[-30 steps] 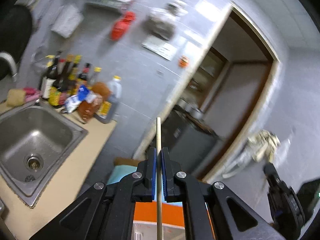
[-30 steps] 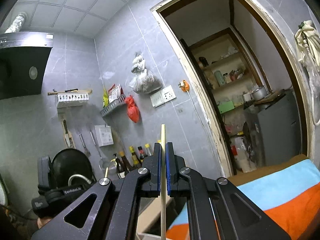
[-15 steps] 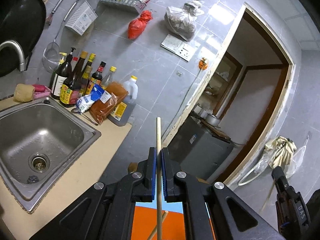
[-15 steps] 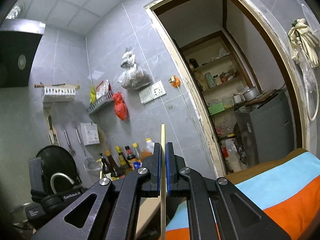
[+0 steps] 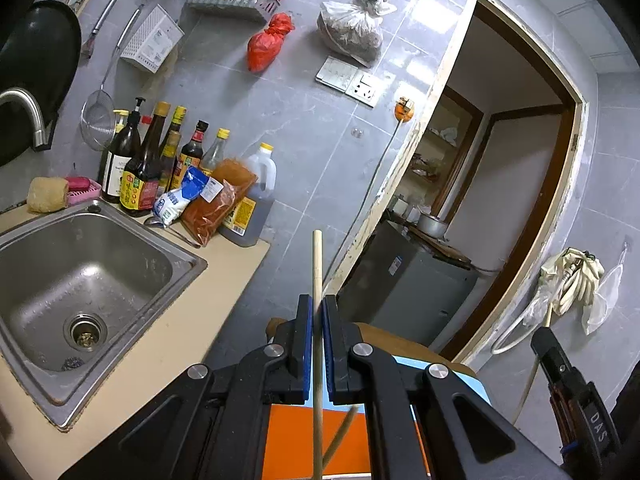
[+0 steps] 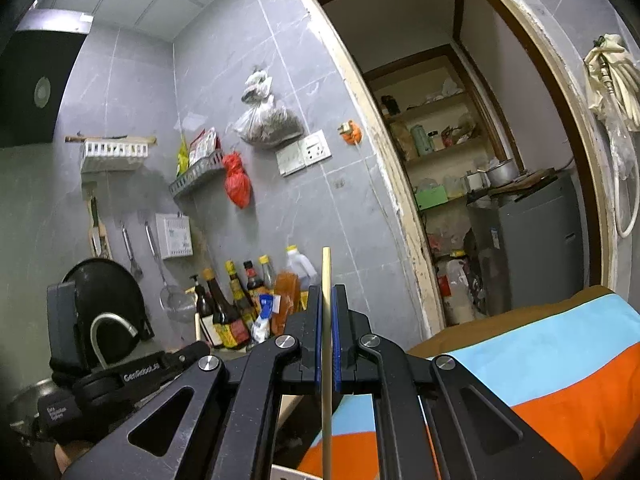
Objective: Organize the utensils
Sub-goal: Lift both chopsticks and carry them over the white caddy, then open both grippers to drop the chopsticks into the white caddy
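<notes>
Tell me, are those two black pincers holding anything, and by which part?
Each grips one pale wooden chopstick along its shaft: the left gripper holds one, the right gripper another, a short length poking past the fingertips.

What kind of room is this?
A home kitchen, most likely: a steel sink set in the counter, sauce bottles against the tiled wall, and a strainer hanging above.

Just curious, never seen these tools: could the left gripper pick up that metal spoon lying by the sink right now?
Probably not yet. The left gripper is shut on a pale wooden chopstick, so its jaws are occupied. The metal spoon lies open beside the steel sink, unobstructed.
</notes>
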Demonstrator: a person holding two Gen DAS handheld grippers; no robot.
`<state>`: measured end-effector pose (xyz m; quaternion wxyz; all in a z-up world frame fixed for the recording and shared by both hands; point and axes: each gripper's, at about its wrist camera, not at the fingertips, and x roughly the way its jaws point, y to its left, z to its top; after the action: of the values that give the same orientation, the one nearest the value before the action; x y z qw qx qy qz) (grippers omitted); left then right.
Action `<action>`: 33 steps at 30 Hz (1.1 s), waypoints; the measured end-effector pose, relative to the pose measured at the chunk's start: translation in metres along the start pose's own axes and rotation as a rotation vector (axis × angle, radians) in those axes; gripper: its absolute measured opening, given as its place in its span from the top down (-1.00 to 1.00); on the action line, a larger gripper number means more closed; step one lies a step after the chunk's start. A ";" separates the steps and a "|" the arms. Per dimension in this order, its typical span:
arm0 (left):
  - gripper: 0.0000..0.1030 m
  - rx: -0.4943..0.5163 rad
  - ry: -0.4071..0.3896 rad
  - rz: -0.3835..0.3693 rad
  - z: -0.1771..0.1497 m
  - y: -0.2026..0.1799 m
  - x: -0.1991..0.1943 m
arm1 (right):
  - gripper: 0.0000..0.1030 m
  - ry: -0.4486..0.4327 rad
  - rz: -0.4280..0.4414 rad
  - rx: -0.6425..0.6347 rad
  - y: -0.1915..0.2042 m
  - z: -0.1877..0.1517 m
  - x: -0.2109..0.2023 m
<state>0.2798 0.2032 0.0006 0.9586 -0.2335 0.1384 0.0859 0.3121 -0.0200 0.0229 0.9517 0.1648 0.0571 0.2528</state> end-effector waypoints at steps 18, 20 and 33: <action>0.89 0.080 0.108 -0.019 -0.012 -0.001 -0.011 | 0.92 0.105 -0.020 -0.029 -0.003 -0.012 -0.008; 0.85 0.088 0.121 -0.027 -0.013 -0.002 -0.013 | 0.91 0.118 -0.027 -0.034 -0.002 -0.013 -0.011; 0.15 0.076 0.152 -0.066 -0.017 -0.012 -0.040 | 0.43 0.120 -0.080 -0.041 0.002 0.000 -0.050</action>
<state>0.2408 0.1813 0.0035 0.9559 -0.2073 0.2059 0.0309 0.2682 -0.0429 0.0250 0.9591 0.1272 0.1152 0.2253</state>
